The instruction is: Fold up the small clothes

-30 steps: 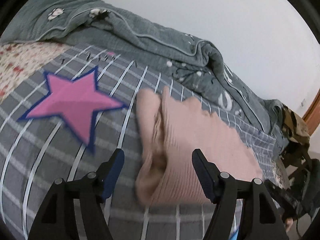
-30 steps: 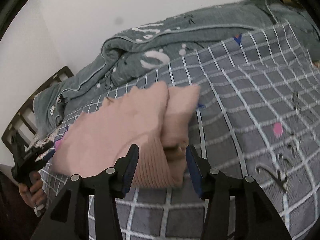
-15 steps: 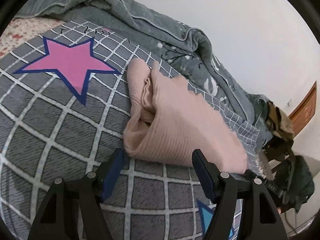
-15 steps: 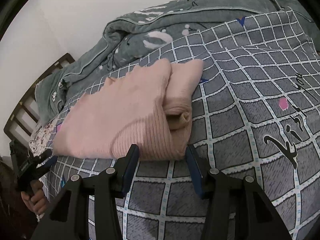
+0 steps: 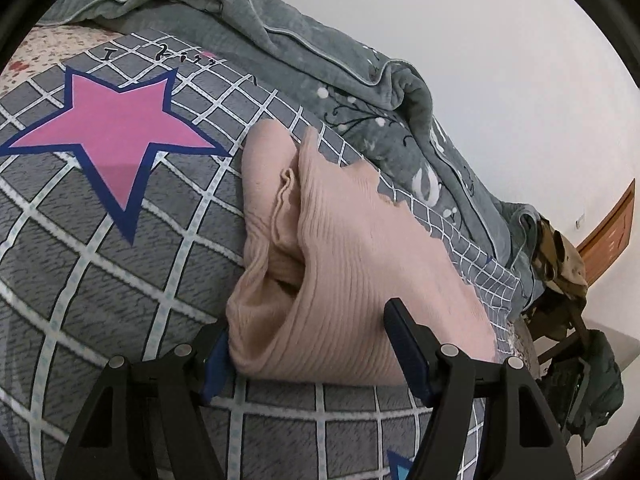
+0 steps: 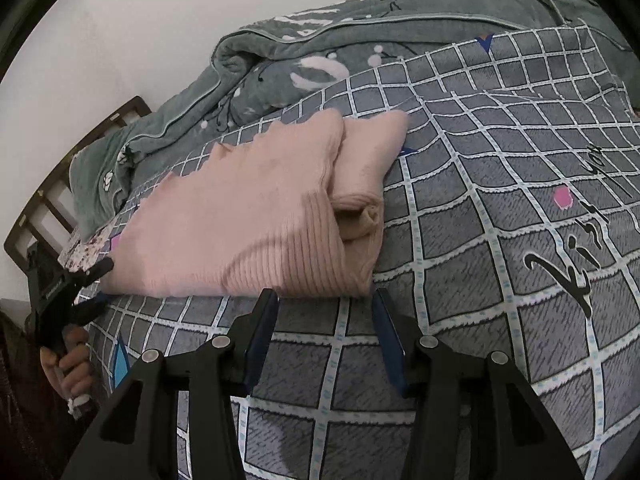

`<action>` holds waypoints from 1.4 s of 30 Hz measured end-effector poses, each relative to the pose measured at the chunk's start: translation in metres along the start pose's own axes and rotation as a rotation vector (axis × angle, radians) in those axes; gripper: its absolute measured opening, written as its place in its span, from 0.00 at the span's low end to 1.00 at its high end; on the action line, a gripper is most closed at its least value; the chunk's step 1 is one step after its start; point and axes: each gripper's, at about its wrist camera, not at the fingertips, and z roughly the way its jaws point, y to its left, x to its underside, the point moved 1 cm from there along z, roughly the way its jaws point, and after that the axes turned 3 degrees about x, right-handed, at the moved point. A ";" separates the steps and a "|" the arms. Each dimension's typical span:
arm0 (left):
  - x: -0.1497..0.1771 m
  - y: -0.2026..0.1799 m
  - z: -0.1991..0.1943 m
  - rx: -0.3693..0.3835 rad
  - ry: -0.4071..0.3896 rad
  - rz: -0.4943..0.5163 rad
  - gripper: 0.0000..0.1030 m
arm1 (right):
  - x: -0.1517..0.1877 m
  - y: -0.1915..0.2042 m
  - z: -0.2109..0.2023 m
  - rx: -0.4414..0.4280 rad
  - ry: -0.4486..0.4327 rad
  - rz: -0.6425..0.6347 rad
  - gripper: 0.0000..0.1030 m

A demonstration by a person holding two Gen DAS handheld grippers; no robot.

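Bedroom, bed. Pink sweater [image 5: 352, 264], folded, lies on grey checked cover [image 5: 80, 264] mid-bed. Behind it: rumpled grey-green quilt [image 5: 320, 56] against white wall [image 5: 500, 40]. Left gripper [image 5: 310, 342]: fingers wide, straddling sweater's near edge, pads not pressing it. Right gripper [image 6: 324, 300]: fingers moderately apart, nothing between them, tips just short of sweater's hem. Left view only: pink star [image 5: 108, 140], floral sheet [image 5: 36, 44], chair with clothes [image 5: 568, 312], wooden door [image 5: 612, 236]. Right view only: dark headboard [image 6: 60, 188], black lettering [image 6: 580, 248], hand [image 6: 68, 368] holding left gripper
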 end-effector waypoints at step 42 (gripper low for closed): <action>-0.003 0.015 0.002 -0.007 0.004 -0.129 0.16 | -0.030 -0.030 0.041 -0.215 -0.001 0.329 0.12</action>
